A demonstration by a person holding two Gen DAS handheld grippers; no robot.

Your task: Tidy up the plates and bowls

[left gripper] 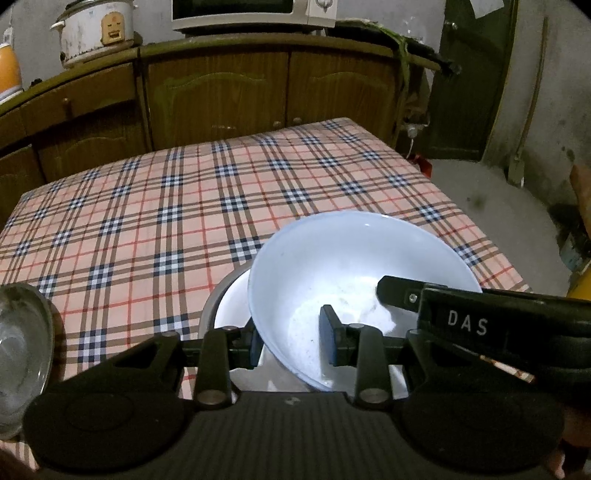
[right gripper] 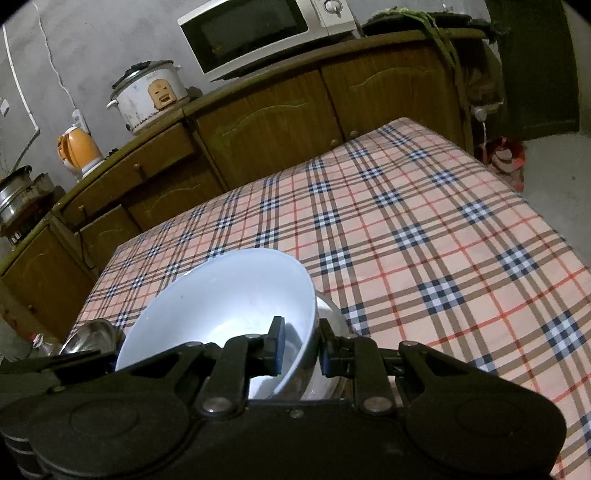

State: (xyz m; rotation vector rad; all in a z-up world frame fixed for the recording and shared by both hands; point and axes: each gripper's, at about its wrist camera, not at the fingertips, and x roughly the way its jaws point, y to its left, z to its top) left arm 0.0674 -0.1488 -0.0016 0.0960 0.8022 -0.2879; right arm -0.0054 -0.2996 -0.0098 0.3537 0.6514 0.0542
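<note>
1. The pale blue bowl (left gripper: 354, 266) is tilted and sits partly inside a metal bowl (left gripper: 221, 295) with a white inside, near the close edge of the table.
2. The left gripper (left gripper: 291, 341) pinches the blue bowl's rim on its left side. One blue pad is inside the bowl and one is outside, so its jaws are narrow and closed on the rim.
3. The right gripper (right gripper: 300, 349) pinches the same bowl (right gripper: 221, 295) on its right side. Its jaws are also narrow, with the rim between the pads.
4. The plaid tablecloth (left gripper: 184, 206) covers the table under both bowls.
5. A shiny steel bowl (left gripper: 22, 350) rests to the left of the blue bowl, near it but apart.
6. Far behind the table stand brown wooden cabinets (left gripper: 258, 96). On top of them are a white rice cooker (right gripper: 151, 96), a microwave (right gripper: 258, 33) and an orange kettle (right gripper: 79, 151).
</note>
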